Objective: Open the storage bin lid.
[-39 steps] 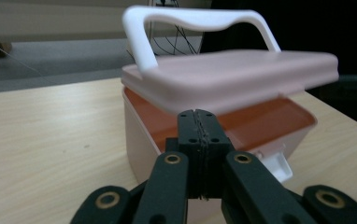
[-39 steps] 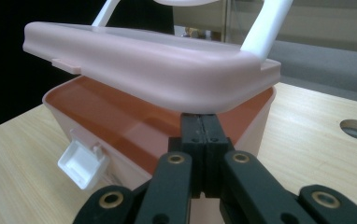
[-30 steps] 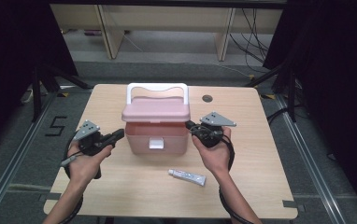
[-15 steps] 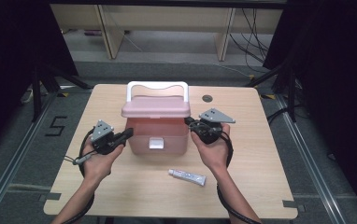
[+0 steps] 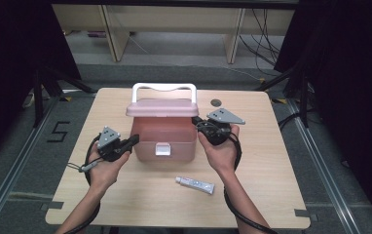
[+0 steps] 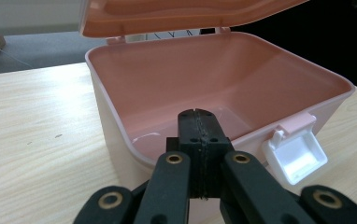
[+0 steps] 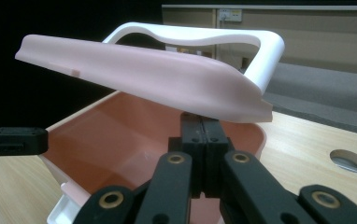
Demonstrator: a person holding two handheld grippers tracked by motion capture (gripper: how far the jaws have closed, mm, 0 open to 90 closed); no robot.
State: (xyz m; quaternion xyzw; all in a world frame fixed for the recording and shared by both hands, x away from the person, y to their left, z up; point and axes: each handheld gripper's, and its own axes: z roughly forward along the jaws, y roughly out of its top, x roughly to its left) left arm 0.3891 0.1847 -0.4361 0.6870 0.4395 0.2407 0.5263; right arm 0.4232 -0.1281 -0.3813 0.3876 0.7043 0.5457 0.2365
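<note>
On the floor well left of my left hand-held gripper (image 5: 131, 142) I can read a single taped figure "5" (image 5: 58, 131); the small tube (image 5: 195, 184) lying on the worktop (image 5: 271, 161) below and between my two hands carries print too fine for me to make out. My left hand-held gripper has its jaws pressed together with nothing between them, and from the high view its tips sit at the left wall of the pink box (image 5: 163, 136), right against it or just short of it, I cannot tell which. In the left gripper view the shut tips (image 6: 199, 122) stand in front of the box's near rim, with the open pink interior (image 6: 223, 88) beyond them and the white latch (image 6: 296, 154) hanging down to the right of my jaws. The lid (image 7: 144, 74) is raised and tilted, its white handle (image 5: 163, 88) at the far side. My right hand-held gripper (image 5: 197, 122) is also closed tight on nothing; in the right gripper view its tips (image 7: 203, 125) sit just under the lid's edge, touching it or nearly so. A round hole (image 5: 215, 102) in the worktop lies just beyond that gripper.
</note>
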